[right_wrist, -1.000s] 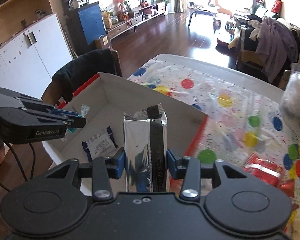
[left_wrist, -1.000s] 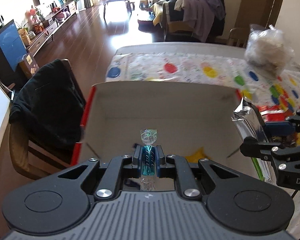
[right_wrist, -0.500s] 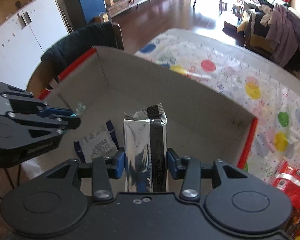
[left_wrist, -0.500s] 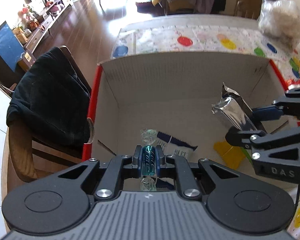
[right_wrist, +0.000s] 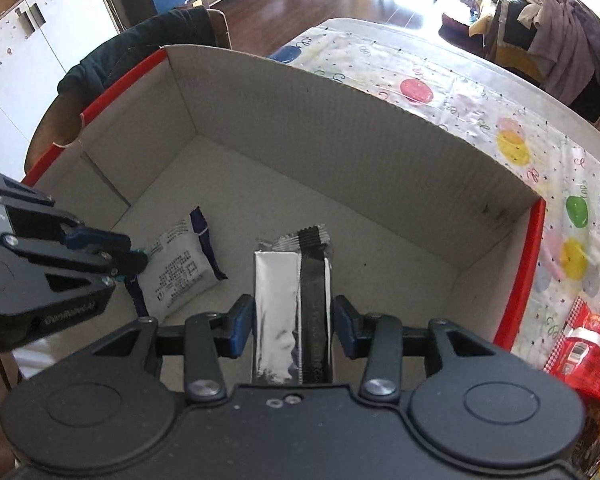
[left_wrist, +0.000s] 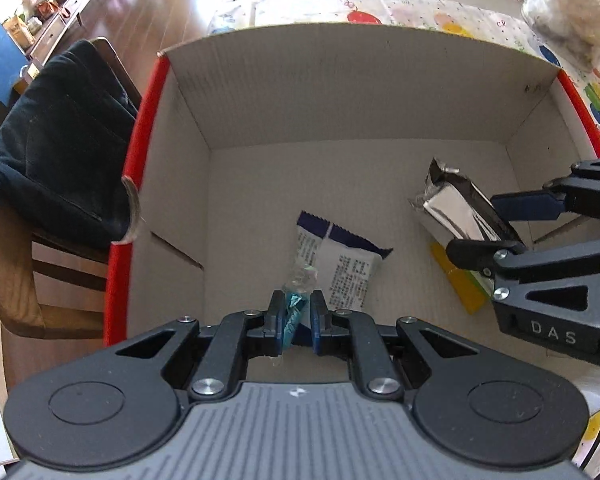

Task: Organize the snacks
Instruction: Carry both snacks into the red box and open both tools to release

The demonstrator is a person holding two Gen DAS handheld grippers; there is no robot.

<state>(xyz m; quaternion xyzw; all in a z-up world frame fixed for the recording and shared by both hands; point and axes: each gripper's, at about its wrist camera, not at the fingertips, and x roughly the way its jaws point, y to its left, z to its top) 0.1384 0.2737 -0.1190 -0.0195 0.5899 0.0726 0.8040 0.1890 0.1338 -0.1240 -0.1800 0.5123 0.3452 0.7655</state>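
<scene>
An open cardboard box with red outer sides stands on the table; it also shows in the right wrist view. My left gripper is low inside the box, its jaws slightly parted around a blue wrapped candy. My right gripper is inside the box too, with a silver snack packet between its jaws, which stand a little off the packet's sides. That packet shows in the left wrist view. A white and navy packet and a yellow packet lie on the box floor.
A table with a polka-dot cloth lies beyond the box. Red snack packets lie to the box's right. A clear bag sits at the far right. A chair with a dark jacket stands left of the box.
Both grippers have moved forward and down into the box. The left jaws have parted a little around the candy, and the right jaws have eased off the silver packet.
</scene>
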